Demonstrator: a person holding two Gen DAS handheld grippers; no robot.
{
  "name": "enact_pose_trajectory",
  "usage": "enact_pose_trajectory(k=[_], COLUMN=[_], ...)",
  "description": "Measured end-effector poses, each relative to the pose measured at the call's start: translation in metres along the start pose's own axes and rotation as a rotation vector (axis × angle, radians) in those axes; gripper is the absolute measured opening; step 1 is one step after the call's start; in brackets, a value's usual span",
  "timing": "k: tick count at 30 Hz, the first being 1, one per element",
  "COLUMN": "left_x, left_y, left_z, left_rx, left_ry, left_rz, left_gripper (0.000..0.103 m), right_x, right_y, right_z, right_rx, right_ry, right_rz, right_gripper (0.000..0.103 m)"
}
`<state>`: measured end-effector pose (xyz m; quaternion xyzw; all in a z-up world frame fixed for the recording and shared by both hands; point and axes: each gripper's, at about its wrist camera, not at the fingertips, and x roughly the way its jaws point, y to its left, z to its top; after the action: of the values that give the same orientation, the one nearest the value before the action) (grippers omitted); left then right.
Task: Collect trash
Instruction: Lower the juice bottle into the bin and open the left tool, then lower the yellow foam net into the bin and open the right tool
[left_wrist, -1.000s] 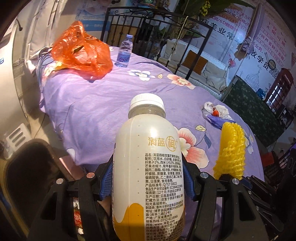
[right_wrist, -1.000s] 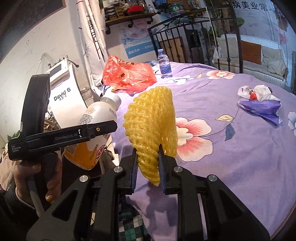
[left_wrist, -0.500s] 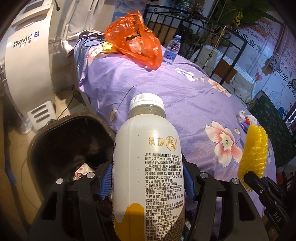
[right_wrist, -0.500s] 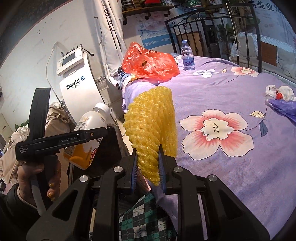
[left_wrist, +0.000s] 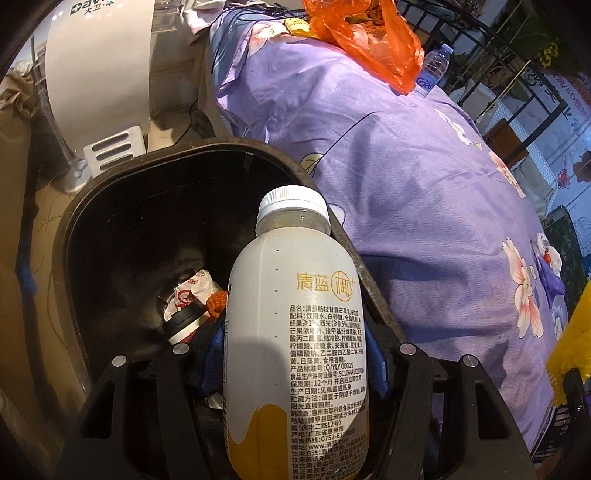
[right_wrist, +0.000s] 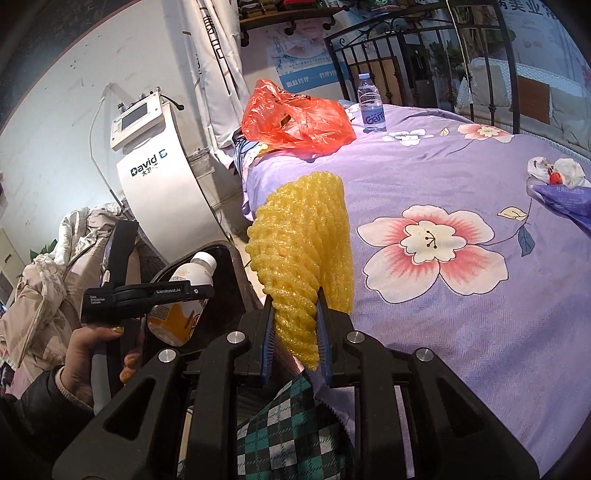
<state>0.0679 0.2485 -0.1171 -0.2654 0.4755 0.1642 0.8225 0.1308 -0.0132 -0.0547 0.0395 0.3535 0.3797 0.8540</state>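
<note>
My left gripper (left_wrist: 295, 365) is shut on a white drink bottle (left_wrist: 295, 332) with a white cap and a yellow base. The bottle hangs tilted over the open black trash bin (left_wrist: 88, 206) beside the bed; wrappers and a cup (left_wrist: 188, 306) lie inside. In the right wrist view the same bottle (right_wrist: 184, 291) and left gripper (right_wrist: 173, 295) show above the bin (right_wrist: 236, 266). My right gripper (right_wrist: 295, 325) is shut on a yellow foam fruit net (right_wrist: 303, 251), held over the bed's edge. An orange plastic bag (right_wrist: 295, 118), a water bottle (right_wrist: 371, 103) and crumpled white and purple wrappers (right_wrist: 557, 184) lie on the purple floral bedspread (right_wrist: 424, 177).
A white machine (right_wrist: 155, 177) marked David stands at the head of the bed, just behind the bin. A black iron bed frame (right_wrist: 480, 48) closes the far side. Piled clothes (right_wrist: 48, 258) lie at the left. A person's hand (right_wrist: 92, 354) grips the left tool.
The left gripper has swung left and down with the bottle, from over the bed to above the open bin. The right gripper has shifted slightly, the foam net still in its jaws.
</note>
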Motion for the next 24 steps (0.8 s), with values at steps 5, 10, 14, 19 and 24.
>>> enact_pose_trajectory(k=[5, 10, 14, 19, 24], left_x=[0.021, 0.025, 0.013, -0.011, -0.038], left_y=[0.004, 0.003, 0.001, -0.001, -0.003], left_z=[-0.001, -0.003, -0.001, 0.004, 0.009], left_rx=[-0.021, 0.003, 0.022, 0.023, 0.004], left_ry=[0.08, 0.108, 0.067, -0.016, -0.102], left_rz=[0.006, 0.013, 0.019, 0.016, 0.004], left_gripper=[0.06, 0.079, 0.083, 0.086, 0.088], right_x=[0.0, 0.002, 0.005, 0.011, 0.024], right_y=[0.0, 0.0, 0.001, 0.006, 0.018], right_z=[-0.001, -0.003, -0.004, -0.005, -0.006], right_rx=[0.001, 0.002, 0.0, -0.016, -0.052], right_ry=[0.003, 0.01, 0.018, 0.039, 0.077], right_rz=[0.002, 0.003, 0.006, 0.018, 0.05], right_gripper=[0.021, 0.02, 0.021, 0.021, 0.021])
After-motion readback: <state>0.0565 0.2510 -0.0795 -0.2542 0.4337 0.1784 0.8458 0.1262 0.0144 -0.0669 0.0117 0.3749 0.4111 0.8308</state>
